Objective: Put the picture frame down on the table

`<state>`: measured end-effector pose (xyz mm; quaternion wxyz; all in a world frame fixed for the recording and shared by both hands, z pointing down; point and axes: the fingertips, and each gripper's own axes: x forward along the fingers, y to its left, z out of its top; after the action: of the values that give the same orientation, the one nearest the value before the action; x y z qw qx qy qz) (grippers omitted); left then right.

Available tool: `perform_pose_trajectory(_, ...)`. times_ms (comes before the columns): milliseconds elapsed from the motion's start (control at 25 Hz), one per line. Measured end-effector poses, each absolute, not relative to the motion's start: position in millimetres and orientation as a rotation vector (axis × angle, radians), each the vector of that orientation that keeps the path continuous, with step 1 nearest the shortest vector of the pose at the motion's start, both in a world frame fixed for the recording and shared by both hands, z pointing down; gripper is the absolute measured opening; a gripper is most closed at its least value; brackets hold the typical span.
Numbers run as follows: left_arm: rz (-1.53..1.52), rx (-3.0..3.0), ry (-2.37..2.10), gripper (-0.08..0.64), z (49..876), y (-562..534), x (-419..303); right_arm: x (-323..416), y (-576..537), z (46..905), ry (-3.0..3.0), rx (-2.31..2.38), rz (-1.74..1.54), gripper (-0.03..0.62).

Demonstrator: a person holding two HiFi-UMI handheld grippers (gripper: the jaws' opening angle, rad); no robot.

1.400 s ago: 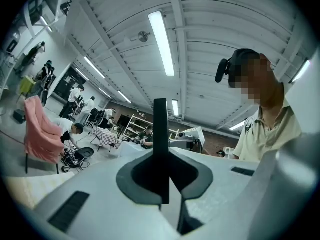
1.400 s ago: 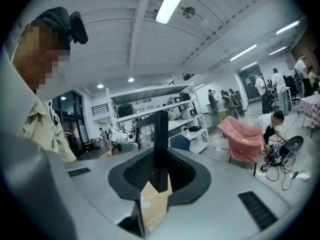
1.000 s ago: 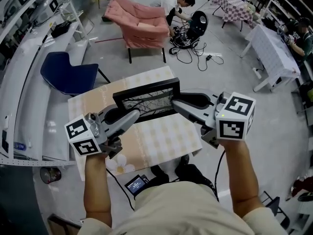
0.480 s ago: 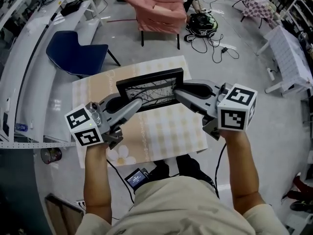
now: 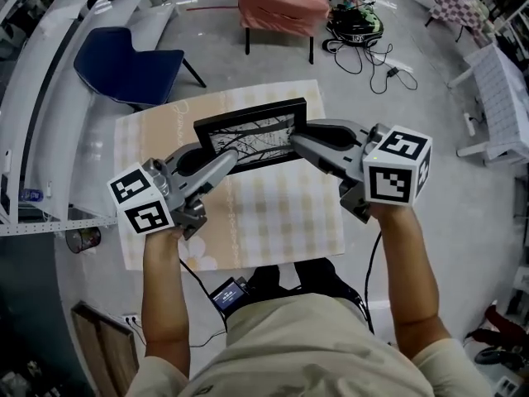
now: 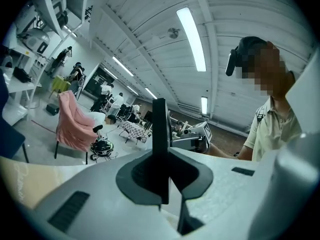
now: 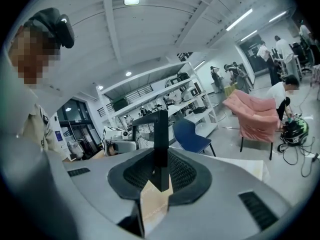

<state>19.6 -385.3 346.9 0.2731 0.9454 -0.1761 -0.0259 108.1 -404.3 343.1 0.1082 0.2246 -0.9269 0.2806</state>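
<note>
Over checked counter (image 5: pixel 277 222), holding picture frame (image 5: pixel 248 132) by both side rails: left gripper (image 5: pixel 230 160) and right gripper (image 5: pixel 297 142) fingers pinching nearly closed on it. Risking frame toppling if releasing one side first.

table (image 5: pixel 281 222): landmark, directly in front of the person
picture frame (image 5: pixel 252 135): over the table's far half, standing on edge; contact with the table cannot be told
left gripper (image 5: pixel 225 164): over the table's left half, clamped on the frame's left end
right gripper (image 5: pixel 299 144): over the table's right half, clamped on the frame's right end
chair (image 5: pixel 124 60): on the floor beyond the table's far left corner
armchair (image 5: pixel 281 2): beyond the table's far edge, well apart
cables (image 5: pixel 359 27): beyond the table's far right corner
</note>
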Motion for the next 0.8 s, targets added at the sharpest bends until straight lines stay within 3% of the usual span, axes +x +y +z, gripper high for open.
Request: perform_pose_trajectory(800, 0.051, 2.461, -0.606, 0.046, 431, -380, 74, 161, -409, 442, -2.673, 0.628, 0.923, 0.072)
